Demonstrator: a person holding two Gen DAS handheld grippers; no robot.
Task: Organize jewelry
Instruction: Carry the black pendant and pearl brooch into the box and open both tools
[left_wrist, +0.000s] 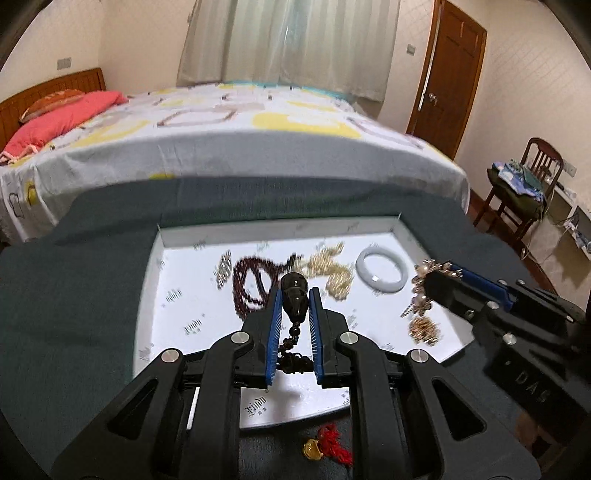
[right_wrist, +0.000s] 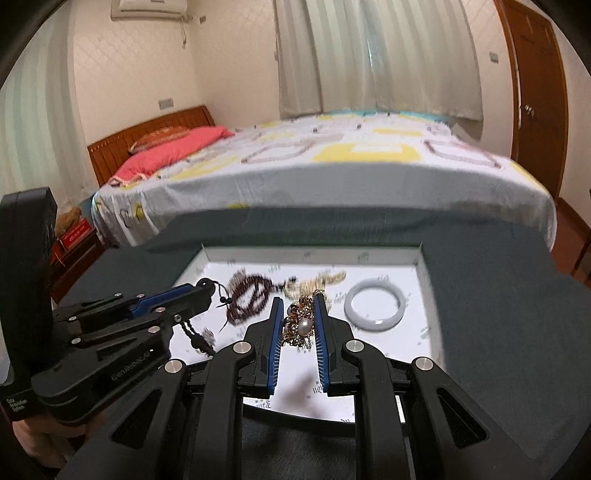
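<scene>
Jewelry: dark red bead strand, cream pearl strand, pale jade bangle, lying mid-frame in shallow white tray
Left gripper: nearly closed, clamping dark teardrop pendant, cord dangling
Right gripper: nearly closed, pinching gold pearl brooch, lower centre

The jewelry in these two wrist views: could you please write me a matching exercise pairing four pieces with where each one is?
Things:
1. dark pendant
2. gold and pearl piece
3. white bangle
4. red tassel charm

Places:
A. lying free in the white tray
B. gripped by the left gripper
C. on the dark cloth, outside the tray
D. gripped by the right gripper

Pairs: 1-B, 2-D, 3-A, 4-C
</scene>
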